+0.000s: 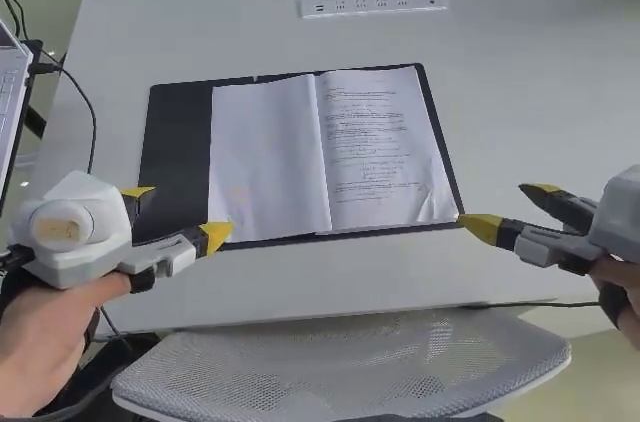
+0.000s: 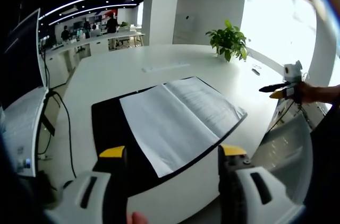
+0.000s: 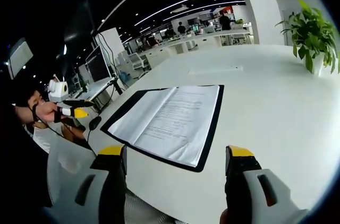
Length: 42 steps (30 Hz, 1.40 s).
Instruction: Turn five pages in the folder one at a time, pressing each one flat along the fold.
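While the folder (image 1: 300, 152) lies open on the table (image 1: 500, 72), the left gripper (image 1: 176, 214) and right gripper (image 1: 512, 208) hang spread and empty off its near corners, so a hasty pinch at the printed page (image 1: 385, 147) could lift several sheets or crease one.

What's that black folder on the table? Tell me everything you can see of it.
The folder is black and lies open, flat on the white table near its edge. A blank-looking page covers part of its left half; a page of printed text lies on the right, meeting it at the central fold. The left gripper and right gripper, both open, hover off its near corners, apparently not touching it.
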Each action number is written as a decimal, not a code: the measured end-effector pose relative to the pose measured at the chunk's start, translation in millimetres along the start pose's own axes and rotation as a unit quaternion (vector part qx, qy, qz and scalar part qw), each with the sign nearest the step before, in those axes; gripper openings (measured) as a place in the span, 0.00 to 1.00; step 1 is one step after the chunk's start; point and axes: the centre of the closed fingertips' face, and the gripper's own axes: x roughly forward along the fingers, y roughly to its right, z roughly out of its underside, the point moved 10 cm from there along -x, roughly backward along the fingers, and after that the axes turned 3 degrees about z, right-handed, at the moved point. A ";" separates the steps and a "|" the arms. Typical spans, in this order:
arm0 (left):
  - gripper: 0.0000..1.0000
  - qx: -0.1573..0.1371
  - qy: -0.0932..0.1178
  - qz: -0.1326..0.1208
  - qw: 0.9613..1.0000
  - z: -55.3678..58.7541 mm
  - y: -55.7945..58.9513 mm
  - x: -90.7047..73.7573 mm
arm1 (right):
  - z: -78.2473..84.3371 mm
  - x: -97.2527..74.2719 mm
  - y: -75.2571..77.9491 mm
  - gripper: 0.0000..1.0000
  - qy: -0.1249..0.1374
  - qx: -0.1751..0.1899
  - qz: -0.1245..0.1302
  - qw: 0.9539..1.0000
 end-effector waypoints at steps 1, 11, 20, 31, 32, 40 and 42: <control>0.67 0.005 -0.001 0.003 1.000 -2.7 2.5 3.3 | 0.0 0.1 0.1 0.74 0.001 0.001 0.000 1.000; 0.65 0.040 0.001 0.056 0.998 -33.0 31.8 41.1 | 0.0 -1.2 2.7 0.73 0.005 0.004 0.001 1.000; 0.63 0.064 -0.007 0.098 0.993 -49.5 55.5 72.9 | 2.5 -4.6 6.0 0.73 0.008 0.011 0.006 1.000; 0.61 0.094 -0.017 0.151 0.984 -65.3 96.7 120.9 | 5.4 -6.8 8.0 0.73 0.008 0.017 0.012 1.000; 0.61 0.097 -0.017 0.156 0.983 -66.3 100.1 124.7 | 5.6 -6.9 8.2 0.73 0.008 0.019 0.013 1.000; 0.58 0.119 -0.032 0.189 0.974 -69.7 128.0 155.4 | 6.0 -7.8 9.3 0.72 0.012 0.024 0.014 1.000; 0.58 0.123 -0.034 0.194 0.973 -69.0 133.8 161.9 | 6.0 -8.0 9.0 0.72 0.012 0.024 0.014 1.000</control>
